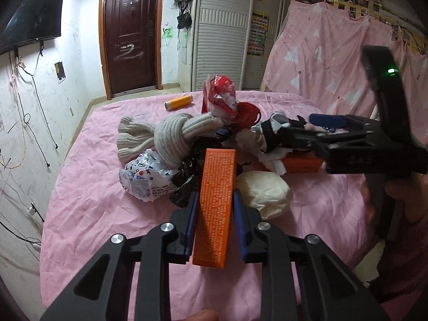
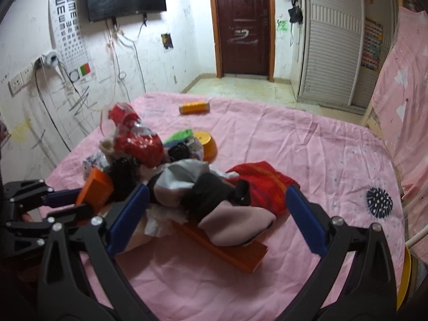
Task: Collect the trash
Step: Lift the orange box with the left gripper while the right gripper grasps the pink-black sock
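Trash pile (image 2: 165, 165) mid-bed (image 2: 307, 155) | left gripper (image 1: 215, 206) clamped on orange box (image 1: 216, 200) at pile's near edge | right gripper (image 2: 216, 211) wide, pads astride clothes (image 2: 214, 195), gripping nothing

right gripper (image 2: 218, 219): jaws wide apart | over clothes pile (image 2: 203, 187) | pink bedsheet (image 2: 294, 147)

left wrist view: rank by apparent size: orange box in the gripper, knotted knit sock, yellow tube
1. orange box, though nearness to the camera inflates it
2. knotted knit sock, looks about alike, so unsure
3. yellow tube, clearly smallest, also farthest
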`<action>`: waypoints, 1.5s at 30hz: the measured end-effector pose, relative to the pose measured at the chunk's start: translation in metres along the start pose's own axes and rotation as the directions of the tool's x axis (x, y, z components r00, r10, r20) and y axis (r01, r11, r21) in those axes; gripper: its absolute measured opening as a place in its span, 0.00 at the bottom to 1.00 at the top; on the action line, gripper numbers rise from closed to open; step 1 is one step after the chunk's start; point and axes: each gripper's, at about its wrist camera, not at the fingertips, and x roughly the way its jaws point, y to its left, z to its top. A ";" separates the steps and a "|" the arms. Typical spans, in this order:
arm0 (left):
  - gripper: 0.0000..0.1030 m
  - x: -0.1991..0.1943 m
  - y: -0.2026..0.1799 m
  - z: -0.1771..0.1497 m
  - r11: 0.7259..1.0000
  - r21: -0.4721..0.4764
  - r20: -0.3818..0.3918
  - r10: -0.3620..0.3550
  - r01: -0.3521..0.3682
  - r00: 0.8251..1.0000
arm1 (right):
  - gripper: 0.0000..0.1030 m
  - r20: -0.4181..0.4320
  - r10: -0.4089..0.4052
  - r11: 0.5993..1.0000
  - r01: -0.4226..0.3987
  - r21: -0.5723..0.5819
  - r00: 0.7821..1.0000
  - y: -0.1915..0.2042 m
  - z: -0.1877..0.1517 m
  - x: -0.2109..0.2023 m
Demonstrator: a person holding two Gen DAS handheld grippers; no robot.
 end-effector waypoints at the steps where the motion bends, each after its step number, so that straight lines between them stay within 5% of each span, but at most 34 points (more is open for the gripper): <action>1: 0.16 -0.002 0.001 0.000 1.000 -0.001 0.002 -0.005 0.005 1.000 | 0.74 -0.011 0.007 1.000 -0.007 0.002 1.000 -0.001 -0.001 0.002; 5: 0.16 -0.005 0.002 0.002 1.000 -0.007 0.004 -0.020 0.020 1.000 | 0.59 -0.017 0.054 0.999 -0.054 -0.001 0.998 -0.004 -0.005 0.001; 13: 0.16 -0.017 -0.001 0.004 1.000 -0.016 0.031 -0.009 0.010 0.999 | 0.49 0.061 0.135 0.988 -0.139 0.068 0.989 -0.017 -0.010 -0.019; 16: 0.16 -0.025 -0.004 0.007 1.000 -0.021 0.042 -0.013 0.014 0.999 | 0.35 0.100 0.183 0.974 -0.194 0.113 0.978 -0.027 -0.011 -0.029; 21: 0.16 -0.025 -0.011 0.014 1.000 -0.006 0.054 -0.001 0.001 0.999 | 0.35 0.118 0.190 0.968 -0.206 0.144 0.975 -0.038 -0.013 -0.034; 27: 0.16 -0.022 -0.020 0.018 1.000 0.002 0.046 0.005 -0.005 0.999 | 0.36 0.039 0.213 0.974 -0.215 0.070 0.976 -0.024 -0.018 -0.022; 29: 0.16 -0.021 -0.021 0.019 1.000 0.001 0.043 0.009 -0.009 0.999 | 0.54 0.023 0.195 0.980 -0.196 0.036 0.981 -0.019 -0.018 -0.022; 30: 0.16 -0.021 -0.020 0.020 1.000 0.000 0.043 0.010 -0.011 0.999 | 0.74 0.009 0.171 0.985 -0.171 0.015 0.985 -0.015 -0.018 -0.020; 31: 0.16 -0.020 -0.020 0.020 1.000 -0.002 0.041 0.011 -0.010 0.999 | 0.77 -0.005 0.143 0.990 -0.143 -0.011 0.990 -0.013 -0.018 -0.016; 33: 0.16 -0.019 -0.021 0.019 1.000 -0.005 0.041 0.011 -0.011 0.999 | 0.73 -0.048 0.090 0.993 -0.093 -0.071 0.995 -0.004 -0.020 -0.005; 35: 0.16 -0.019 -0.020 0.019 1.000 -0.007 0.043 0.016 -0.015 0.999 | 0.48 -0.066 0.077 0.992 -0.083 -0.094 0.995 -0.001 -0.024 0.003; 45: 0.16 -0.020 -0.016 0.016 1.000 -0.010 0.045 0.023 -0.023 0.999 | 0.46 -0.030 0.137 0.990 -0.138 -0.035 0.990 -0.014 -0.025 -0.010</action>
